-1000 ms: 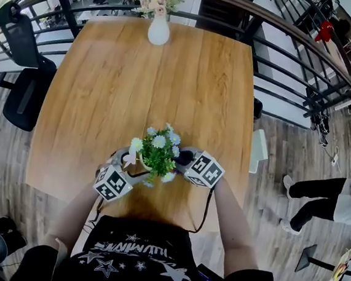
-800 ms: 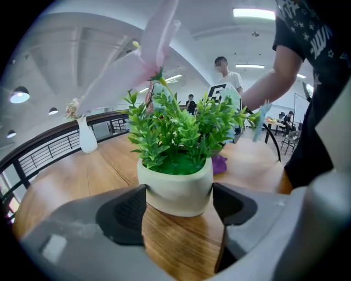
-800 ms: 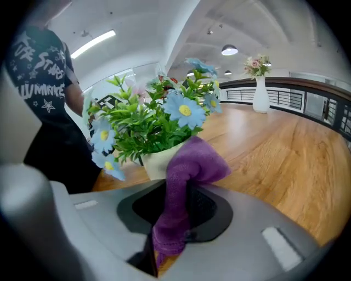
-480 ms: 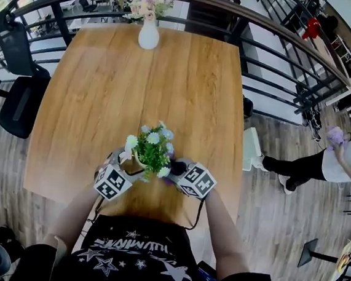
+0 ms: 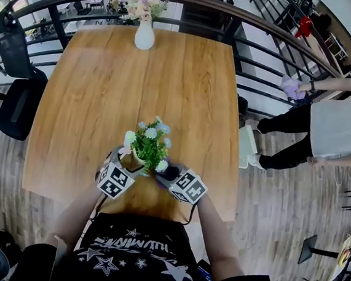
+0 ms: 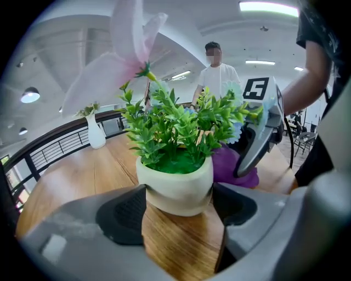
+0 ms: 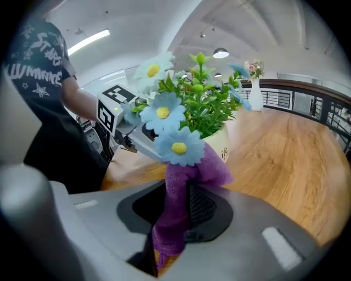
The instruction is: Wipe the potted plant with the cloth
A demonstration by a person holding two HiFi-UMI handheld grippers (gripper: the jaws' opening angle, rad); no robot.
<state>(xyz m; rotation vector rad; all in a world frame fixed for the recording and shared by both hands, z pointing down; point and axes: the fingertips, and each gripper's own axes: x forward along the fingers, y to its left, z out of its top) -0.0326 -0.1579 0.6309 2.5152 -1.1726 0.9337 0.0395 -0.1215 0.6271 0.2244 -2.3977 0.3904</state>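
A small potted plant (image 5: 147, 143) with green leaves and pale blue and white flowers stands near the front edge of the wooden table (image 5: 138, 84). My left gripper (image 6: 178, 206) is shut on its cream pot (image 6: 175, 184), one pad against each side. In the head view the left gripper (image 5: 127, 161) sits at the pot's left. My right gripper (image 7: 175, 211) is shut on a purple cloth (image 7: 184, 184), whose free end lies against the pot's side under a blue flower (image 7: 178, 147). From the head view the right gripper (image 5: 166, 170) sits at the pot's near right. The cloth (image 6: 230, 167) shows behind the pot.
A white vase of flowers (image 5: 144, 36) stands at the table's far edge. A curved black railing (image 5: 260, 27) runs behind the table, and a black chair (image 5: 16, 100) stands at the left. A person in white (image 5: 332, 121) bends at the railing on the right.
My right gripper has slid with the cloth from the pot's right side round toward its near side. The left gripper has stayed on the pot. A person has come in at the right.
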